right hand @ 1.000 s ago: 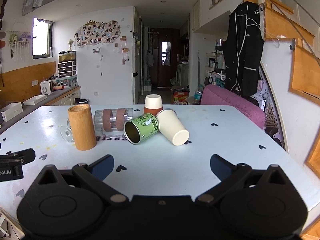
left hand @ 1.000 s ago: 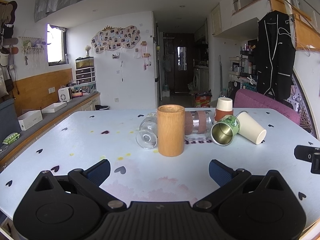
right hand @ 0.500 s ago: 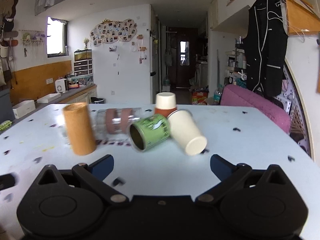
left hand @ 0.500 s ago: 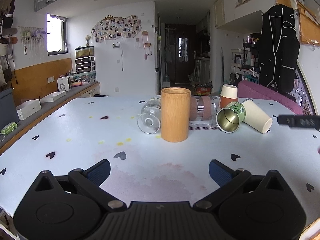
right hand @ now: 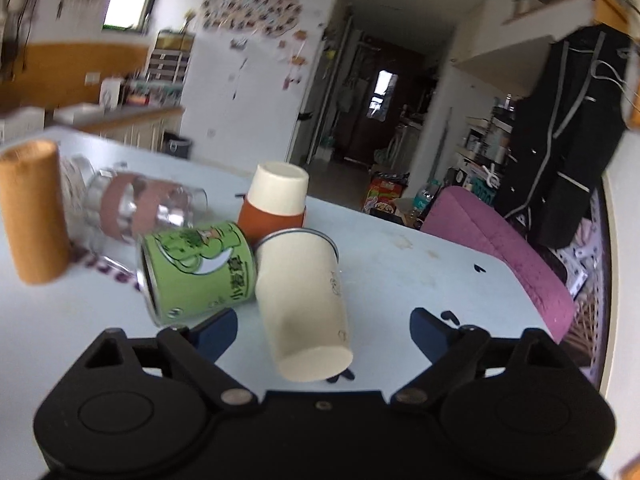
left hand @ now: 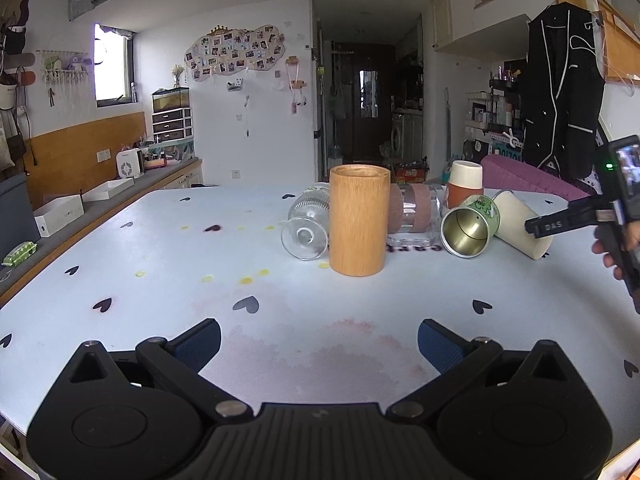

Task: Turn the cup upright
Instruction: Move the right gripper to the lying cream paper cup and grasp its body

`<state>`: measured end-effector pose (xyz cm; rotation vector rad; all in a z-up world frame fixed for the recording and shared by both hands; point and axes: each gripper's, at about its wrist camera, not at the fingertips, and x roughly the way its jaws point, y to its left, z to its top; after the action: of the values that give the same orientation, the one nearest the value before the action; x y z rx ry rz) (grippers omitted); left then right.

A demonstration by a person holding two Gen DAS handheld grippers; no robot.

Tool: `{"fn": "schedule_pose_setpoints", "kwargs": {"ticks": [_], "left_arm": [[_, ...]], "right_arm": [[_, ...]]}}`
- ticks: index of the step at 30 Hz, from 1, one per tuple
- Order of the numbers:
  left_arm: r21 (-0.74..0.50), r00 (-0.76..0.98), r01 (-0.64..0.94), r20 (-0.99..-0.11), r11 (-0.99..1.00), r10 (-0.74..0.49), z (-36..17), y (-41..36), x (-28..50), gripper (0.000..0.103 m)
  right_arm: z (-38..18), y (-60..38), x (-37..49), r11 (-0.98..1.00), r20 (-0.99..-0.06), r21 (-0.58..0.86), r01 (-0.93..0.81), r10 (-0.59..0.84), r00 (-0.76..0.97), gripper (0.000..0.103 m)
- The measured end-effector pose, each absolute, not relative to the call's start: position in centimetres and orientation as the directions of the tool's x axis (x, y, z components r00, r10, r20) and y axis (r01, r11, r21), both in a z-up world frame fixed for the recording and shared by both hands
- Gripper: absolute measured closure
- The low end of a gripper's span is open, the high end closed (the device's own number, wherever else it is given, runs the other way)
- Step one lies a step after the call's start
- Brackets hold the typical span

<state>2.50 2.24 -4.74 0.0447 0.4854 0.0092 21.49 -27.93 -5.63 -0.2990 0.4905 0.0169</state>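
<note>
A cream paper cup (right hand: pixel 304 304) lies on its side on the pale blue table (right hand: pixel 420 272), its base towards me; it also shows in the left wrist view (left hand: pixel 520 224). A green tin cup (right hand: pixel 196 268) lies on its side against it, also in the left wrist view (left hand: pixel 470 226). My right gripper (right hand: pixel 322 330) is open, its fingers either side of the cream cup's base, not touching it. Its side shows at the right in the left wrist view (left hand: pixel 560 222). My left gripper (left hand: pixel 318 344) is open and empty, low over the table's near part.
A tall wooden cup (left hand: pixel 359 220) stands upright. A clear ribbed glass (left hand: pixel 308 224) and a clear jar with brown bands (left hand: pixel 412 216) lie on their sides. An orange-and-cream cup (right hand: pixel 276 204) stands upside down behind. A purple chair (right hand: pixel 500 248) is at the far right edge.
My right gripper has moved forward and tilted, closing in on the cream cup until its fingers flank the base. My left gripper has stayed nearly still. No cup has moved.
</note>
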Motion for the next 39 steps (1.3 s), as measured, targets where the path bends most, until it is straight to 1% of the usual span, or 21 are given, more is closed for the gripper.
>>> {"fn": "schedule_pose_setpoints", "kwargs": {"ticks": [4, 7, 9, 10, 11, 17, 24, 31, 36, 39], "left_arm": [[0.055, 0.884, -0.004, -0.466, 0.998, 0.03, -4.9, 2.6, 2.5, 0.0], [0.053, 0.882, -0.015, -0.469, 0.998, 0.038, -4.9, 2.9, 2.6, 0.0], [0.052, 0.882, -0.017, -0.47, 0.999, 0.039, -4.9, 3.0, 2.7, 0.0], [0.051, 0.881, -0.016, -0.472, 0.999, 0.038, -4.9, 3.0, 2.7, 0.0], [0.049, 0.88, -0.015, -0.474, 0.999, 0.036, -4.9, 3.0, 2.7, 0.0], [0.041, 0.877, -0.003, -0.48, 0.999, 0.023, -5.1, 2.9, 2.8, 0.0], [0.03, 0.879, 0.029, -0.477, 0.999, -0.011, -5.2, 2.2, 2.7, 0.0], [0.007, 0.871, 0.099, -0.484, 0.995, -0.083, -5.4, 0.7, 2.6, 0.0], [-0.052, 0.85, 0.184, -0.492, 0.981, -0.186, -5.6, -0.4, 2.5, 0.0], [-0.086, 0.83, 0.233, -0.501, 0.969, -0.245, -5.7, -1.3, 2.7, 0.001]], "right_arm": [[-6.8, -28.1, 23.9, 0.955, -0.525, -0.272, -0.118, -0.044, 0.85, 0.014], [-7.8, -27.8, 24.8, 0.951, -0.544, -0.284, -0.124, -0.053, 0.838, 0.017], [-8.2, -27.6, 25.2, 0.947, -0.554, -0.3, -0.115, -0.075, 0.829, 0.03], [-8.4, -27.5, 25.4, 0.948, -0.56, -0.298, -0.115, -0.077, 0.825, 0.033], [-8.4, -27.6, 25.3, 0.95, -0.564, -0.29, -0.119, -0.069, 0.823, 0.04], [-8.4, -27.8, 23.7, 0.953, -0.561, -0.29, -0.085, -0.098, 0.822, 0.04], [-8.1, -28.6, 18.7, 0.967, -0.583, -0.252, 0.031, -0.177, 0.793, 0.041], [-8.0, -29.0, 10.4, 0.976, -0.59, -0.185, 0.112, -0.202, 0.782, 0.041], [-7.7, -29.0, 5.1, 0.981, -0.596, -0.118, 0.154, -0.194, 0.779, 0.042], [-7.6, -29.0, 2.8, 0.985, -0.599, -0.063, 0.158, -0.164, 0.784, 0.042]]}}
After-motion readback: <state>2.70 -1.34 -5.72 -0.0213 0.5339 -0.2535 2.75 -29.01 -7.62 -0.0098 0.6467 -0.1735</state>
